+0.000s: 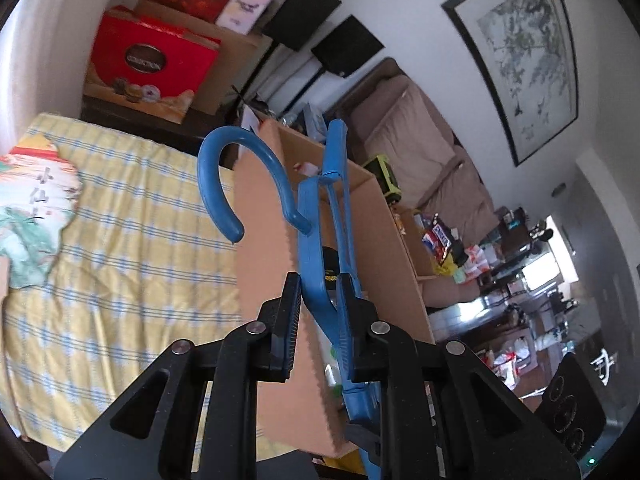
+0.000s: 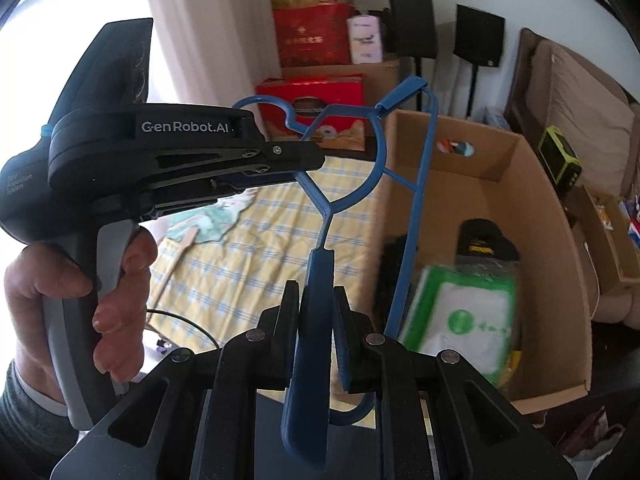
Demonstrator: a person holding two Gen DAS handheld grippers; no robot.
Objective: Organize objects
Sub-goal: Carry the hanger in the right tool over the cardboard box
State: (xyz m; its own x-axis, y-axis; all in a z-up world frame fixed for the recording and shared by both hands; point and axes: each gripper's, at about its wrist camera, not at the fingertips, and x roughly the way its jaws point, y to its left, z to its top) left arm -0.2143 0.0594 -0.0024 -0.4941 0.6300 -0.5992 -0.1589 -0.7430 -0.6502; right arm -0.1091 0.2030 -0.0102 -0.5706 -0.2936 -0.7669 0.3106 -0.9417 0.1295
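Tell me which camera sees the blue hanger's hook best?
The left wrist view: the blue hanger's hook curls big and clear over the checked cloth. The right wrist view shows the hanger's frame; its hook there is small, partly behind the left gripper.

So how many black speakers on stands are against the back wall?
2. One speaker stands just right of the stacked red gift boxes; the other speaker is beside it, nearer the sofa. More could be hidden behind the boxes.

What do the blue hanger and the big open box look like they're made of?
Hanger: probably moulded plastic, smooth blue with a slight sheen; thin rods with a flat, broad end, uniform colour throughout.
Box: corrugated cardboard, matte brown, with a ragged, saw-toothed flap edge in the left wrist view.
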